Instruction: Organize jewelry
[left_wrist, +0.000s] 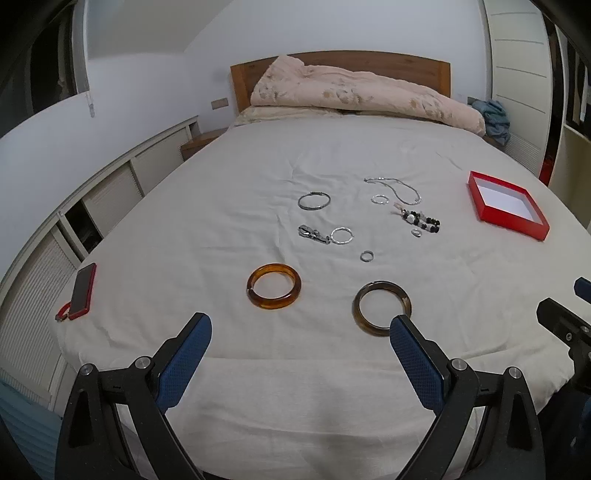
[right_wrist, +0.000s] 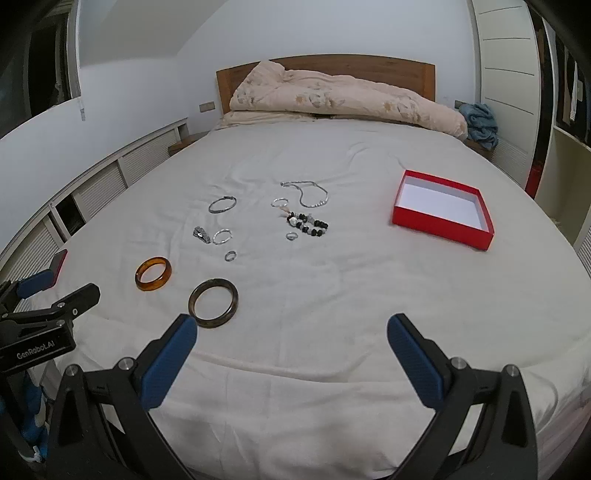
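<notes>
Jewelry lies spread on a white bed sheet. An amber bangle (left_wrist: 273, 291) (right_wrist: 153, 274) and a dark brown bangle (left_wrist: 382, 308) (right_wrist: 213, 302) lie nearest. Further back are a thin silver bangle (left_wrist: 314, 201) (right_wrist: 222, 204), a silver necklace (left_wrist: 400, 189) (right_wrist: 309, 193), a black and white bead bracelet (left_wrist: 421, 220) (right_wrist: 308, 224), silver hoops and small rings (left_wrist: 367, 256) (right_wrist: 230, 256). An open red box (left_wrist: 508, 209) (right_wrist: 444, 213) with a white inside sits at the right. My left gripper (left_wrist: 301, 332) is open and empty above the near bed edge. My right gripper (right_wrist: 291, 332) is open and empty beside it.
A red phone (left_wrist: 83, 290) lies at the bed's left edge. A pink folded duvet (left_wrist: 354, 94) lies against the wooden headboard. White louvred cabinets (left_wrist: 110, 192) run along the left wall. A blue cloth (right_wrist: 480, 123) lies on the right nightstand.
</notes>
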